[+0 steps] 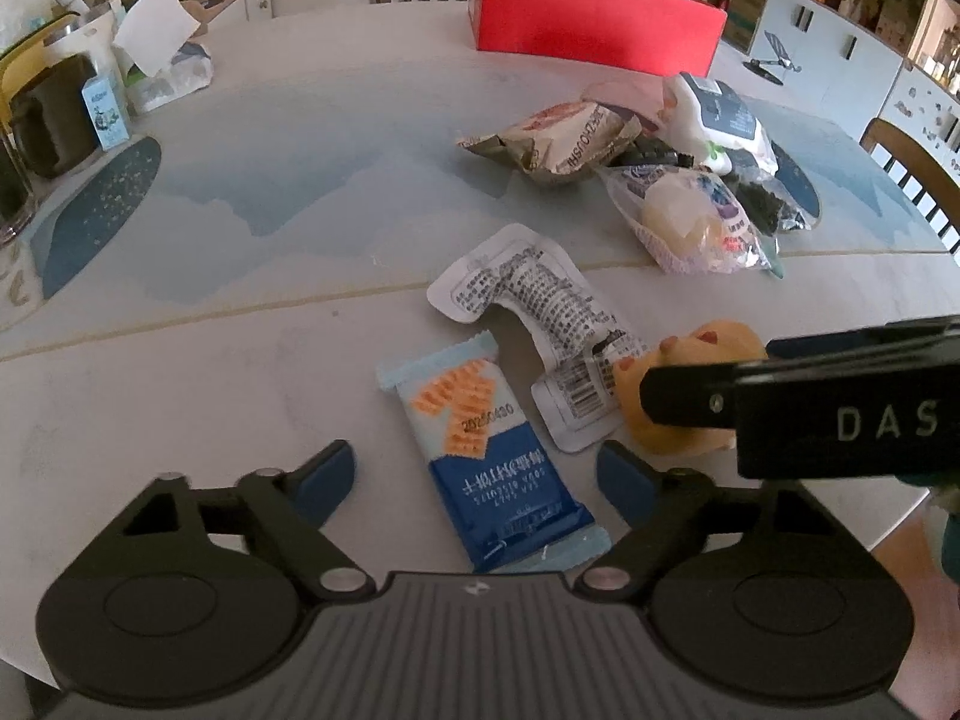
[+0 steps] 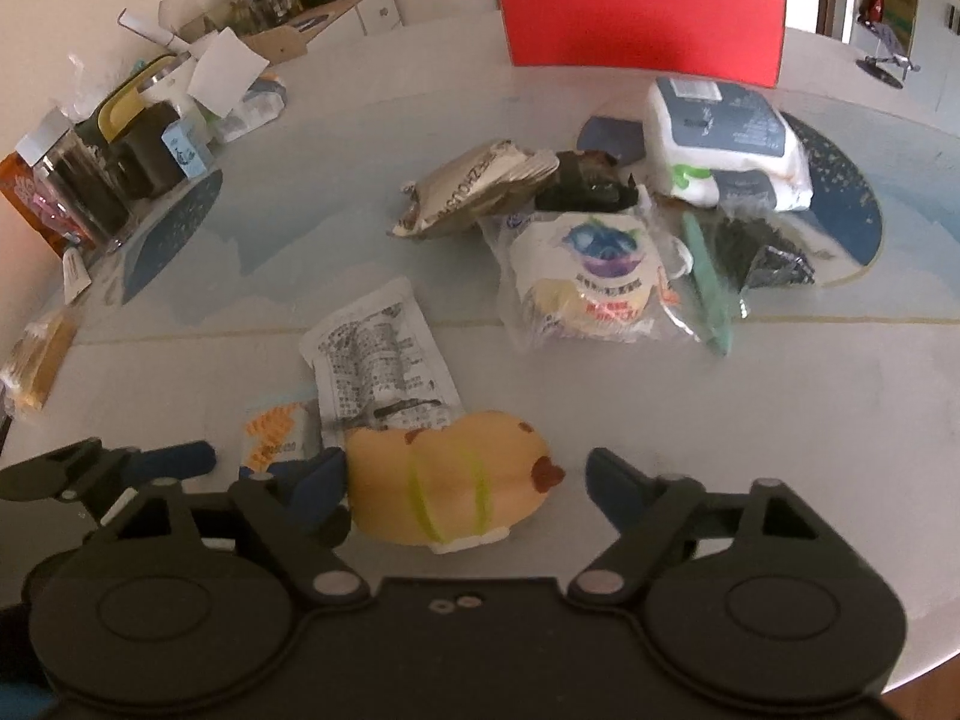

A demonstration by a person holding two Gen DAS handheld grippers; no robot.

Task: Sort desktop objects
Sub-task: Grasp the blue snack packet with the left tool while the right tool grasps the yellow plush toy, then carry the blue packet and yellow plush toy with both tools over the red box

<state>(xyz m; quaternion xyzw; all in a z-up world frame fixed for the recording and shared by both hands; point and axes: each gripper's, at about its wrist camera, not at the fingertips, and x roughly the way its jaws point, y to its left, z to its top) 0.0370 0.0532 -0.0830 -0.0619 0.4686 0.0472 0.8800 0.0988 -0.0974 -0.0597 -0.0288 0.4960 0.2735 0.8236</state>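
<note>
Fingers of our left gripper (image 1: 474, 483) stand apart over the blue biscuit packet (image 1: 492, 456), gripping nothing; fingers of our right gripper (image 2: 465, 480) stand apart astride the yellow squeeze toy (image 2: 447, 480), the left one touching it or nearly so, the right one clear, so nothing is grasped. Both items lie on the counter (image 1: 210, 360) at its near edge, beside a white sachet (image 1: 540, 312), well apart from the red box (image 2: 642, 30). We judge this the pick-up step: next, close squarely, then lift.

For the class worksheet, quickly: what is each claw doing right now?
Left claw: open, blue biscuit packet between its fingers, ungripped.
Right claw: open around the yellow squishy toy.
</note>
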